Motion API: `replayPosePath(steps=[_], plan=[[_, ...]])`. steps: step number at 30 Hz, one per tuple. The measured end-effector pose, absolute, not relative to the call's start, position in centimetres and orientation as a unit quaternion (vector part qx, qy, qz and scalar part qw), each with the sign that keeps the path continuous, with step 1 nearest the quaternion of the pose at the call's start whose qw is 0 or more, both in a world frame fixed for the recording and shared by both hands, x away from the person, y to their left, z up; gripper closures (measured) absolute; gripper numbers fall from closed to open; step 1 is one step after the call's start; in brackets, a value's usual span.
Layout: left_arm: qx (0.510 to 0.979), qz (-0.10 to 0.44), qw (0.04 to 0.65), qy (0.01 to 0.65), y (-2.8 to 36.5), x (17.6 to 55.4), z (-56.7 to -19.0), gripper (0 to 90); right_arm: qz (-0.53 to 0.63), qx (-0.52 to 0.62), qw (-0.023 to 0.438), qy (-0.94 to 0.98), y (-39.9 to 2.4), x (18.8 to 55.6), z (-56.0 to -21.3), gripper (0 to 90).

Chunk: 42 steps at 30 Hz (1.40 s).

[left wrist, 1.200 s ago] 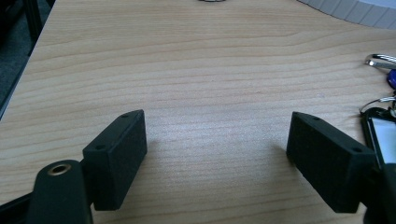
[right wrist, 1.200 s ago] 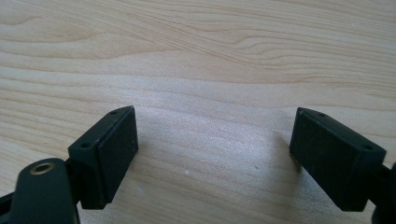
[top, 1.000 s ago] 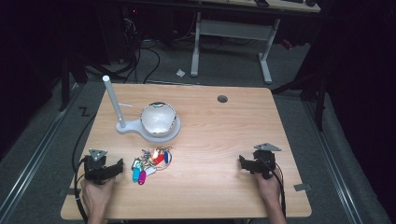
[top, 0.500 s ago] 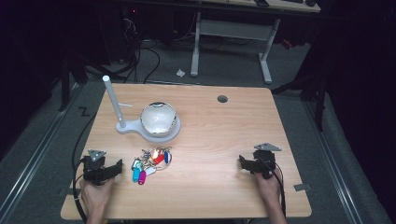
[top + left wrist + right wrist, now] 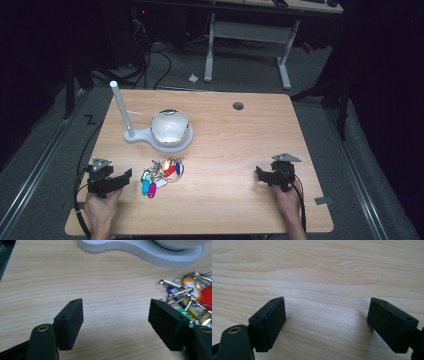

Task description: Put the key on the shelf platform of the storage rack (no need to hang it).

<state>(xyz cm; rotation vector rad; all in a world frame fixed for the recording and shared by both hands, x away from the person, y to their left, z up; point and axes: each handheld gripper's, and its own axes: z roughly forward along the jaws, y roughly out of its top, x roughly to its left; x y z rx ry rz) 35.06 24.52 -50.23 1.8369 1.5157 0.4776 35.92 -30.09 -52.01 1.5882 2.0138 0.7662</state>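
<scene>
— Where do the tongs stand?

— The left gripper (image 5: 120, 177) lies low at the near left of the table (image 5: 235, 145), held in the person's left hand (image 5: 102, 207). Its jaws are apart with bare wood between them, and they have just been closing a little. Nothing is pinched.

— And the other one?

— The right gripper (image 5: 261, 174) sits at the near right, in the right hand (image 5: 286, 197). Its own view has its jaws spread wide over plain wood grain, released, gripping nothing.

— What is nearest the left one?

— A bunch of keys (image 5: 162, 172) with coloured tags: red, blue, cyan, pink and white. It lies on the wood just to the right of the left gripper's tips, not touching them as far as the high view tells. In the left gripper view the keys (image 5: 190, 297) spread past the right-hand jaw, partly behind it, outside the gap.

— Anything farther out?

— Beyond the keys stands a white base (image 5: 142, 136) carrying a shiny dome (image 5: 170, 127), with an upright white post (image 5: 121, 107) at its left end. The base's ribbed edge (image 5: 140, 252) runs along the top of the left gripper view. A round hole (image 5: 238, 106) sits near the table's far edge, well apart from both grippers.
</scene>
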Motion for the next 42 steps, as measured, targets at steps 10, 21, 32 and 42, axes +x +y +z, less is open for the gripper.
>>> replayPosePath(steps=[10,21,32,42], plan=[[0.739,0.189,0.349,0.544,21.8,35.2,-48.6,27.4,0.279,0.577,0.230,0.732,-30.1,35.9,-52.0,15.4],[0.763,0.172,0.348,0.516,19.3,35.6,-48.2,27.2,0.278,0.577,0.230,0.732,-30.1,35.9,-52.0,15.5],[0.785,0.154,0.333,0.500,16.8,36.6,-48.9,30.9,0.278,0.577,0.230,0.732,-30.1,35.9,-52.0,15.5],[0.786,0.143,0.324,0.507,15.5,37.6,-50.0,33.3,0.278,0.577,0.230,0.732,-30.1,35.9,-52.0,15.4]])
